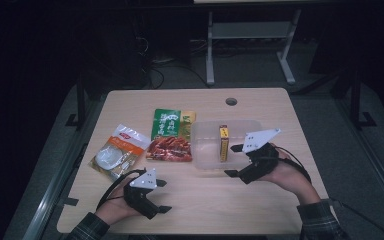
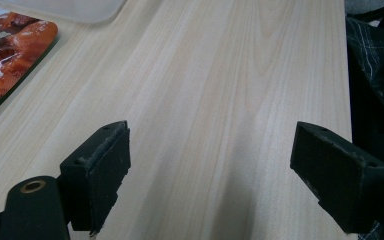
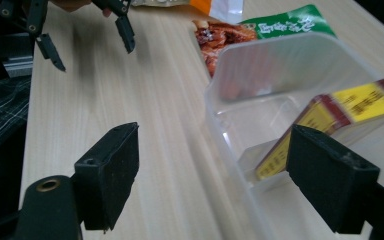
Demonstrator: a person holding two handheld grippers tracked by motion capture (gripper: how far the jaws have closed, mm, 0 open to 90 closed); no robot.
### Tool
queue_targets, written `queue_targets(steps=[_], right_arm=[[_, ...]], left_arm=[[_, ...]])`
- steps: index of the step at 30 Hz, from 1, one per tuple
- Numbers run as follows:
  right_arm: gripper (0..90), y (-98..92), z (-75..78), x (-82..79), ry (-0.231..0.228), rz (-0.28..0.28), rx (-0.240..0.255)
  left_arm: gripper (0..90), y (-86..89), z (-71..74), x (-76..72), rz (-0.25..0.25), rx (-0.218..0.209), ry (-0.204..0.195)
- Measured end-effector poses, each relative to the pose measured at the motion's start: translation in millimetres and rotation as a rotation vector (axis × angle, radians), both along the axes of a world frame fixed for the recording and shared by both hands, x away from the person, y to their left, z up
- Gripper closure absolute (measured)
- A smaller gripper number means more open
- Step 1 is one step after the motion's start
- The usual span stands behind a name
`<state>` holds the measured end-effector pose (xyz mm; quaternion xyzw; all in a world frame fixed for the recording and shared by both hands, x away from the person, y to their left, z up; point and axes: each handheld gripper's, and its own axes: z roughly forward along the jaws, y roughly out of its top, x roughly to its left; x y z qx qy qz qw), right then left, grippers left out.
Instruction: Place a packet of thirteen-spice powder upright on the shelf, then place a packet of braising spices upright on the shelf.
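One wooden table (image 1: 260,200); clear plastic tub (image 1: 206,131) holds a yellow-red box (image 1: 223,143) leaning on its wall. Two snack pouches just left of it. Right gripper (image 1: 234,160) spread, empty, at tub's right wall; left gripper (image 1: 162,196) spread, empty.

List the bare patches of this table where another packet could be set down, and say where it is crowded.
Free: the near strip of the table between the left gripper and the right gripper; the far strip beyond the green packet and the clear tub, around the round hole. Crowded: the middle row, where the orange packet, green packet and tub lie close together.
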<state>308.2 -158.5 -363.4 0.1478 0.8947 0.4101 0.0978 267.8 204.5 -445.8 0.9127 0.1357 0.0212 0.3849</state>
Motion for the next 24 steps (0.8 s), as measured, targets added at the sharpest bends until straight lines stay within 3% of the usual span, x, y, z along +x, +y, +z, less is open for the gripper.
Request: queue_targets(steps=[5, 14, 21, 24], right_arm=[[20.9, 1.7, -19.8, -16.9, 0.012, -0.018, 0.014], [19.6, 6.0, -67.4, -46.0, 0.093, -0.067, 0.008], [19.5, 6.2, -81.8, -61.3, 0.124, -0.073, -0.008], [19.6, 5.3, -84.3, -64.6, 0.129, -0.073, -0.018]], left_arm=[[15.9, 0.2, -1.0, -1.1, 0.014, 0.008, 0.0], [16.0, 3.8, -0.8, -0.8, 0.069, 0.027, 0.013], [19.0, 10.0, 6.1, 9.7, 0.134, 0.046, 0.001], [25.9, 13.7, 12.7, 20.1, 0.175, 0.03, -0.006]])
